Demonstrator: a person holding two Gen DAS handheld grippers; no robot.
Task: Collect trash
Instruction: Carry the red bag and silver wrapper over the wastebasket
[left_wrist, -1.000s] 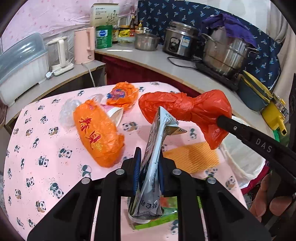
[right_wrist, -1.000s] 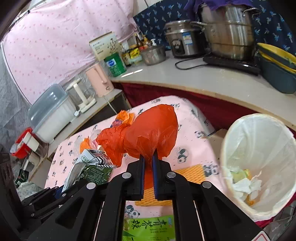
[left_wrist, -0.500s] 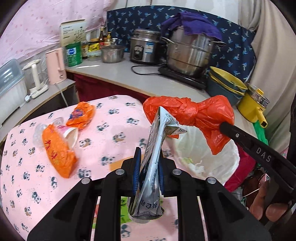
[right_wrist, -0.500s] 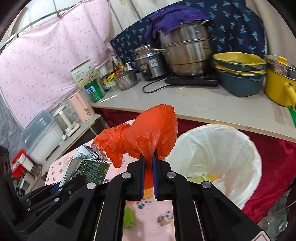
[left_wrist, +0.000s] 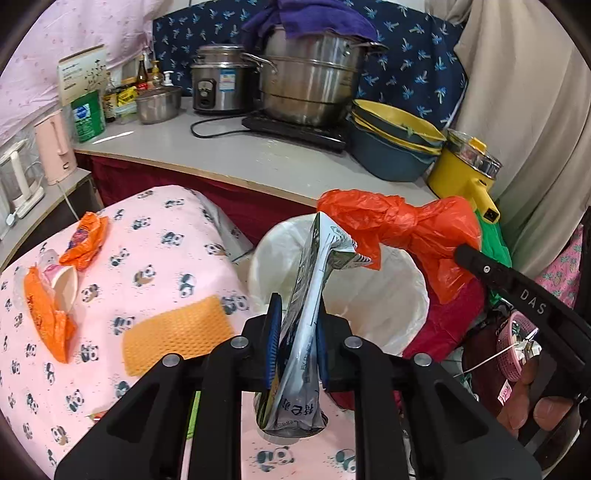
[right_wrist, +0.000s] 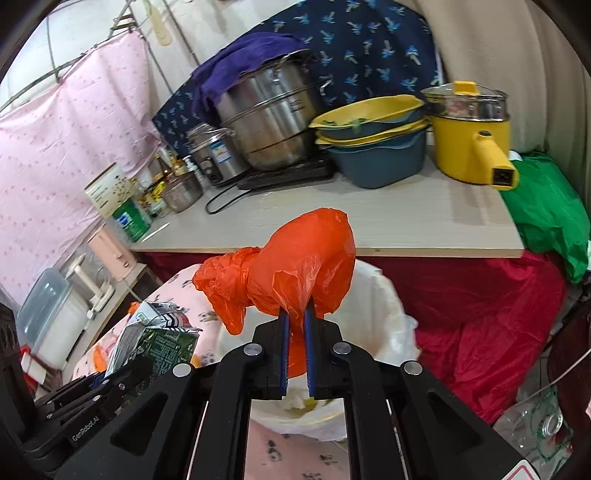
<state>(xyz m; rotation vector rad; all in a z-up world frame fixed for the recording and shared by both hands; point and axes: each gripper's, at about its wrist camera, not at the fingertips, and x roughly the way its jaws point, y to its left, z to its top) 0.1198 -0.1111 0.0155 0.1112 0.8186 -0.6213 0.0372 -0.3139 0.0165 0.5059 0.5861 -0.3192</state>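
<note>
On the far left of my left wrist view, the panda-print table (left_wrist: 155, 236) carries loose trash: a long orange wrapper (left_wrist: 48, 325) lying against a tipped paper cup (left_wrist: 64, 290), a smaller crumpled orange wrapper (left_wrist: 85, 240) beyond them, and a flat orange mesh pad (left_wrist: 177, 334) nearer the table's right edge. Just past that edge stands the white-lined bin (left_wrist: 369, 295). My left gripper (left_wrist: 295, 347) is clamped on a flattened silver carton (left_wrist: 310, 314) — it stands nearly upright between the blue pads, its torn top over the bin's mouth. To the right of it, the orange plastic bag (left_wrist: 406, 229) hangs in the air above the bin's far side, pinched by the other tool.

From the right wrist view, the carton (right_wrist: 155, 339) shows at lower left in the neighbouring tool. My right gripper (right_wrist: 295, 332) is closed tight on the orange plastic bag (right_wrist: 299, 266), a fold of it squeezed between the pads, the bulk ballooning above them. The bin (right_wrist: 384, 317) sits directly beneath — scraps are visible in its bottom. Further right, a counter (right_wrist: 406, 214) holds a yellow pot (right_wrist: 472, 147).
</note>
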